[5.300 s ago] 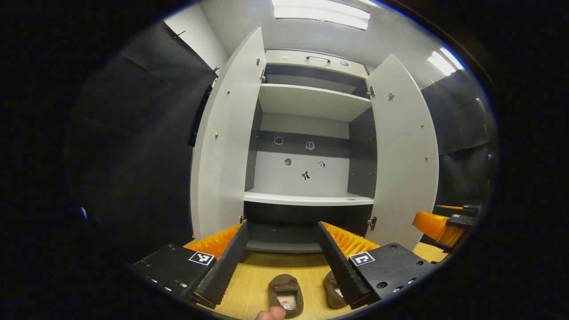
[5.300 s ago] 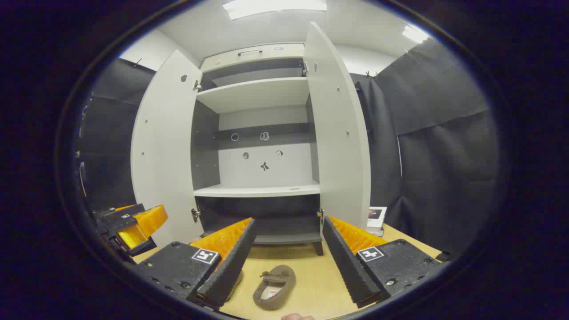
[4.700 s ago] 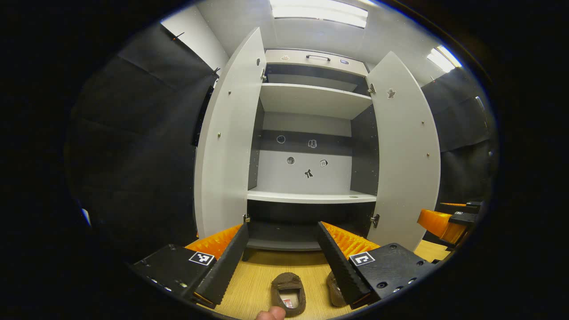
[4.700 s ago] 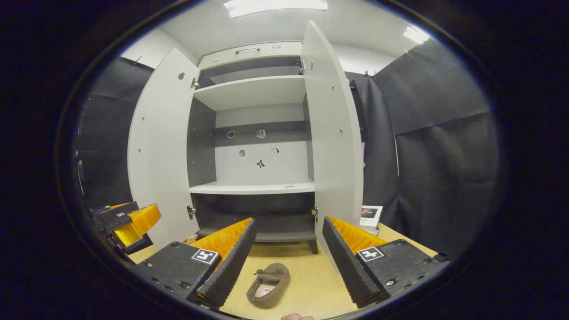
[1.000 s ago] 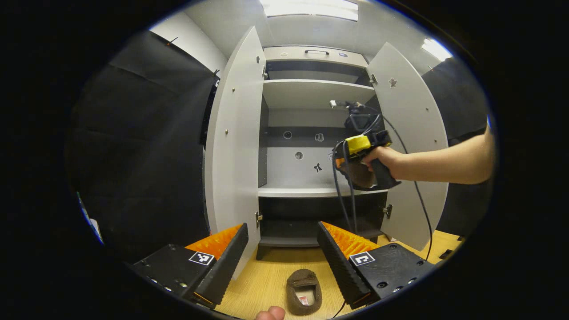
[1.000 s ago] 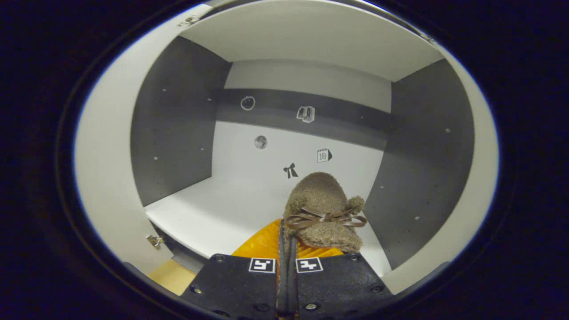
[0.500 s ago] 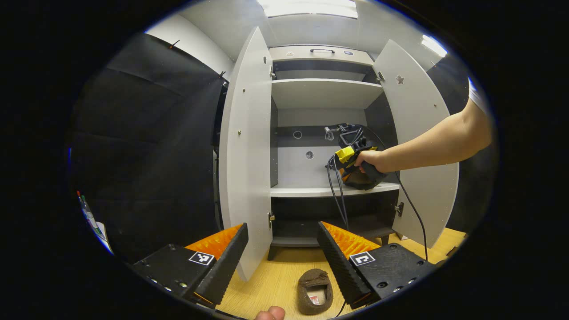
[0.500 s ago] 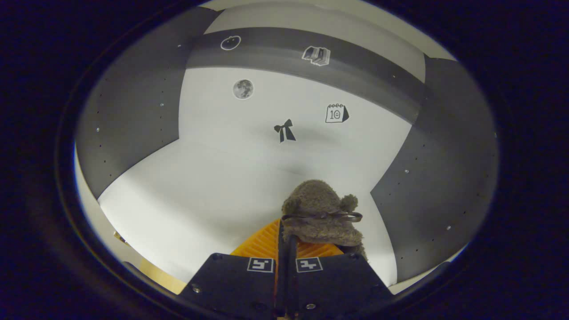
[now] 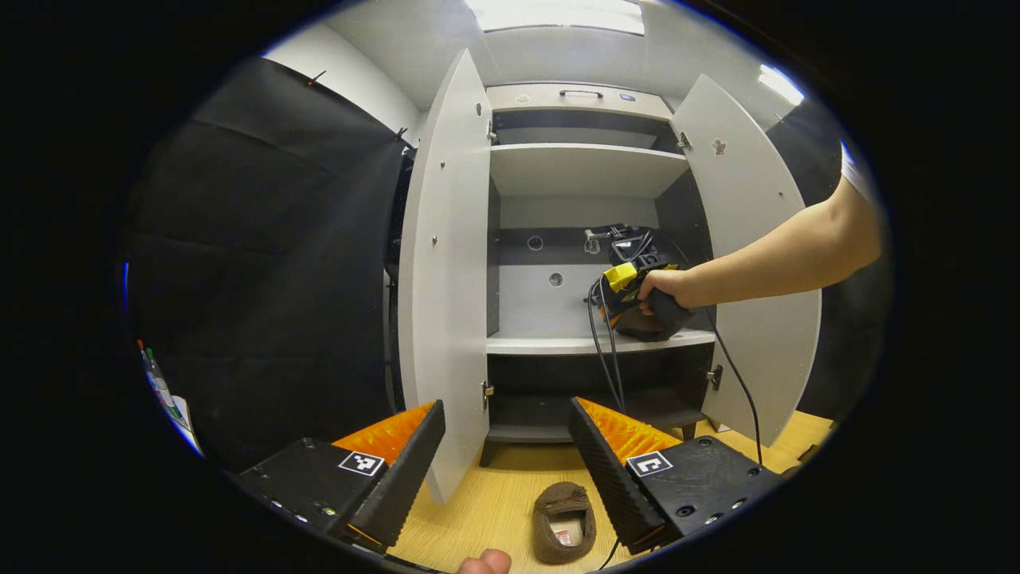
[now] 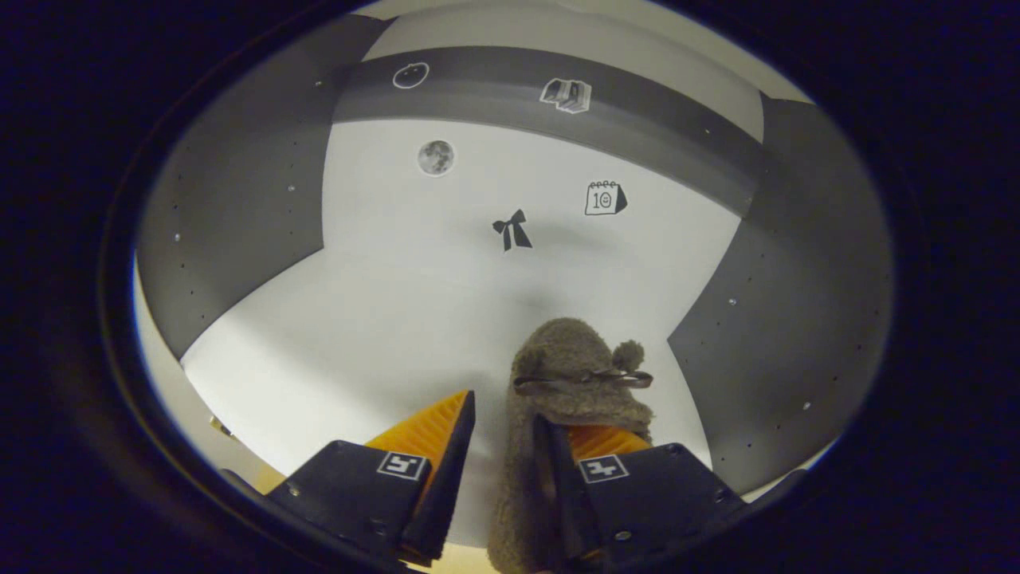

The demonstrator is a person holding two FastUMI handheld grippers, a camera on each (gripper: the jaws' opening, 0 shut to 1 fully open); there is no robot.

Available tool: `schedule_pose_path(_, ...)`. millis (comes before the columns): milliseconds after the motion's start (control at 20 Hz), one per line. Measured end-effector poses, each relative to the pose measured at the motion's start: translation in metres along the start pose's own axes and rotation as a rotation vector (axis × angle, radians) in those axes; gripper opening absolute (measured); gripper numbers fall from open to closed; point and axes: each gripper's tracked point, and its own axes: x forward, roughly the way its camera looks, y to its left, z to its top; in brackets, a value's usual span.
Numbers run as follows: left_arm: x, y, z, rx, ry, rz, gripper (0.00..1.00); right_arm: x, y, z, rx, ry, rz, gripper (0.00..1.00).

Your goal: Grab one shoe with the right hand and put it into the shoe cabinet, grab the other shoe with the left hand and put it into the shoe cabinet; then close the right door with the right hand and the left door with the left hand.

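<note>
— Shoe cabinet [image 9: 586, 167] first, from the left gripper view: we count two doors, both swung open, the left door [image 9: 442, 271] and the right door [image 9: 753, 263]. One brown shoe [image 9: 564, 522] lies on the wooden floor [image 9: 494, 510] just ahead of our left gripper [image 9: 502, 454], whose fingers stand well apart with nothing between them.

— And farther off we see a hand [image 9: 673, 287] holding the other gripper at the middle shelf [image 9: 598, 343], its cable hanging down over the shelf's front edge.

— Right gripper view next: our right gripper [image 10: 502, 446] has its fingers parted. The second shoe [image 10: 570, 383] sits on the white shelf [image 10: 358, 335], toe toward the back wall, its heel lying against the right-hand finger, clear of the other.

— So we count two shoes, one shelved, one on the floor. What could go wrong?

— We judge the fuzzy heel may snag on that finger as we draw back, dragging the shoe off the edge. The dangling cable could also catch it, or get trapped when we shut the right door.
</note>
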Motion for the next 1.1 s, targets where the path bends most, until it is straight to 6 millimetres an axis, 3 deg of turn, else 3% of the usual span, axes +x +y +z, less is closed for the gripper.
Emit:
schedule_pose_path(50, 0.0, -0.001, 0.001, -0.001, -0.003, -0.003, 0.95, -0.009, 0.002, 0.002, 0.005, -0.014, 0.016, 0.67)
schedule_pose_path(100, 0.0, -0.002, 0.001, -0.001, -0.007, -0.008, 0.95, -0.019, 0.001, 0.005, 0.005, -0.035, 0.02, 0.65)
schedule_pose_path(200, 0.0, -0.004, 0.003, 0.001, -0.012, -0.019, 0.95, -0.046, 0.0, 0.009, 0.007, -0.084, 0.037, 0.79)
schedule_pose_path(250, -0.001, -0.005, 0.004, 0.002, -0.016, -0.024, 0.95, -0.062, -0.001, 0.014, 0.014, -0.129, 0.048, 0.75)
schedule_pose_path(350, -0.001, -0.007, 0.004, 0.001, -0.021, -0.037, 0.95, -0.099, -0.009, 0.027, 0.023, -0.255, 0.056, 0.77)
schedule_pose_path(400, -0.001, -0.007, 0.004, -0.001, -0.021, -0.046, 0.95, -0.117, -0.014, 0.03, 0.026, -0.312, 0.054, 0.86)
schedule_pose_path(450, -0.001, -0.008, 0.004, -0.004, -0.021, -0.054, 0.95, -0.137, -0.017, 0.029, 0.043, -0.356, 0.063, 0.82)
schedule_pose_path(550, -0.001, -0.009, 0.004, -0.01, -0.023, -0.068, 0.95, -0.179, -0.016, 0.025, 0.098, -0.442, 0.11, 0.89)
schedule_pose_path(700, -0.002, -0.012, 0.004, -0.009, -0.021, -0.091, 0.95, -0.227, -0.019, -0.003, 0.137, -0.562, 0.136, 0.92)
schedule_pose_path(850, -0.004, -0.015, 0.008, -0.008, -0.034, -0.108, 0.95, -0.258, -0.012, -0.054, 0.137, -0.621, 0.138, 0.93)
schedule_pose_path(1100, -0.009, -0.026, 0.007, -0.016, -0.025, -0.15, 0.94, -0.285, -0.007, -0.133, 0.179, -0.655, 0.08, 0.92)
